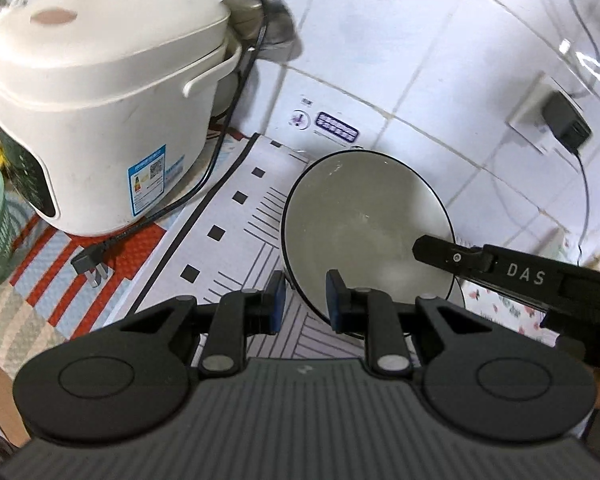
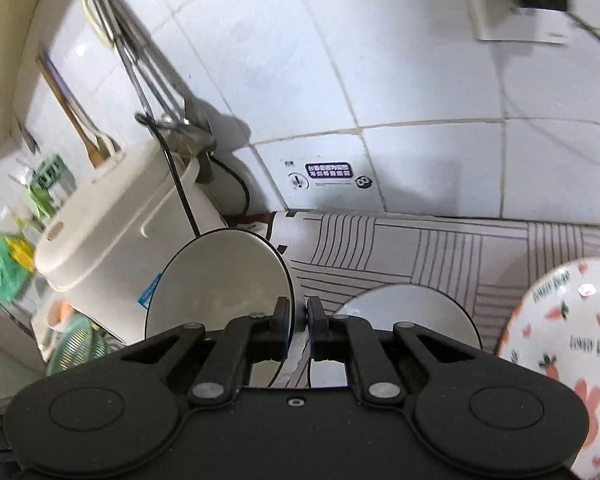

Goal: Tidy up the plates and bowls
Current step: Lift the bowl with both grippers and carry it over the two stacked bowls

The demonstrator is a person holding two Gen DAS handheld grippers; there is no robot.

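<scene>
We have both tools on one grey bowl [image 1: 364,224], lifted and tilted above the patterned mat on the desk [image 1: 236,216], right of the rice cooker [image 1: 100,112]. The left hand-held gripper [image 1: 305,300] is clamped on the bowl's near rim at the lower centre of its view; the right hand-held gripper [image 2: 298,320] pinches a rim between its closed pads. In the right view a second grey bowl [image 2: 412,312] and a flowered plate [image 2: 560,340] sit at lower right. We judge the carry is underway; next calls for nesting the held bowl there, kept level.
</scene>
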